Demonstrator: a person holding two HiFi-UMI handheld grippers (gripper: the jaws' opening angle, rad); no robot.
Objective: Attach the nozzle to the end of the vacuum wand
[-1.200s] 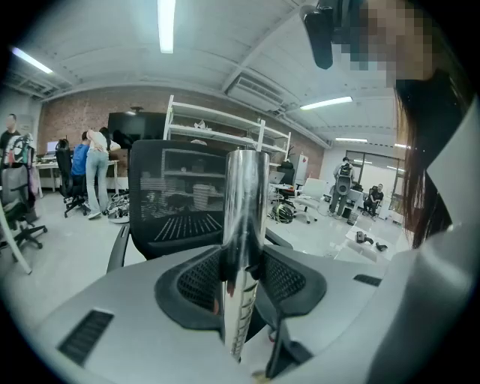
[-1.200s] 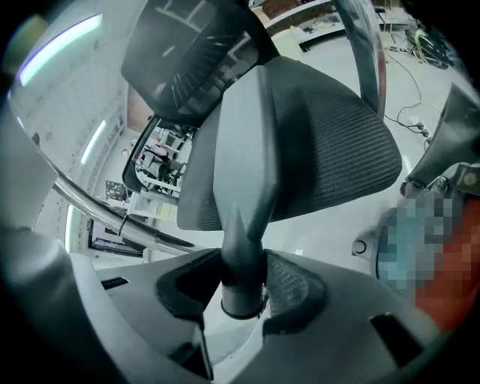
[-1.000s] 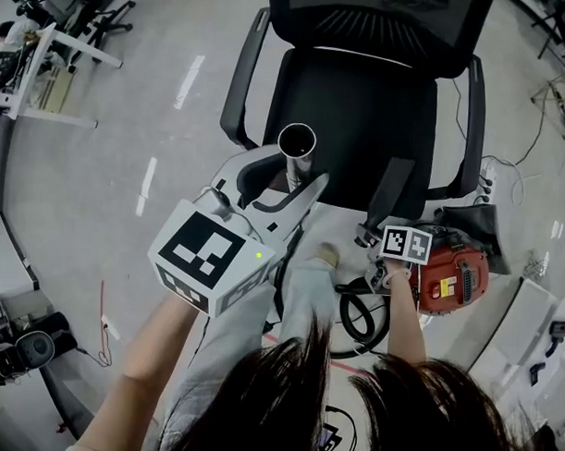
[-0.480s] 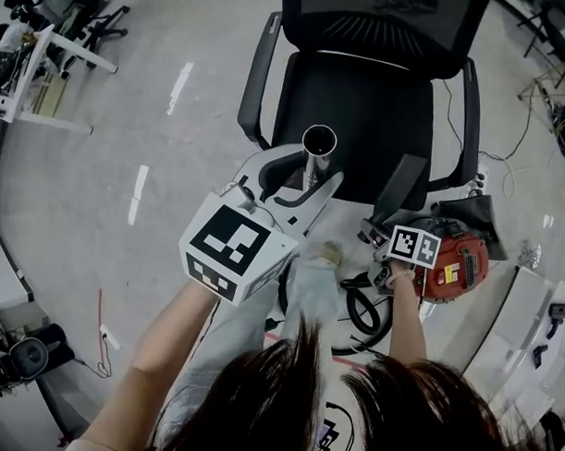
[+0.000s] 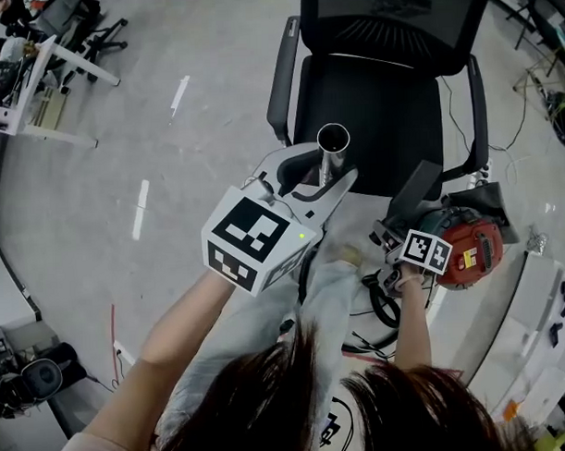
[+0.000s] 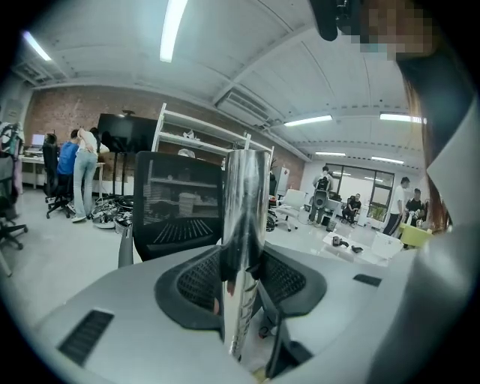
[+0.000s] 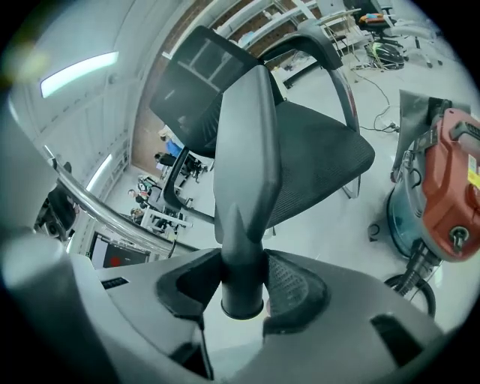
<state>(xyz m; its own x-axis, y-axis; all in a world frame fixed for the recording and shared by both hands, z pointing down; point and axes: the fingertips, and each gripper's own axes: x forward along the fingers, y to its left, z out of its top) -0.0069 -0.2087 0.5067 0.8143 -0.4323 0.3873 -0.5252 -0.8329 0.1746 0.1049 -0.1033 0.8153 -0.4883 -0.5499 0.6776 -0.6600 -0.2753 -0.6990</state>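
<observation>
My left gripper [image 5: 324,187] is shut on the chrome vacuum wand [image 5: 332,146], which stands upright with its open end facing up. In the left gripper view the wand [image 6: 243,240] rises between the jaws of that gripper [image 6: 244,289]. My right gripper [image 5: 389,233] is shut on the round end of a dark grey crevice nozzle [image 5: 413,189]. The nozzle [image 7: 244,157] points up and away from this gripper [image 7: 241,292]. It sits to the right of the wand's open end, apart from it. The wand [image 7: 97,206] also shows as a shiny bar at the left of the right gripper view.
A black office chair [image 5: 380,96] stands just beyond both grippers. The red vacuum body [image 5: 470,252] sits on the floor at the right, with a black hose [image 5: 380,304] coiled beside it. Desks, cables and people stand further off.
My left gripper and the wand have shifted a little to the right, closer to the nozzle. The right gripper holds the nozzle much as before.
</observation>
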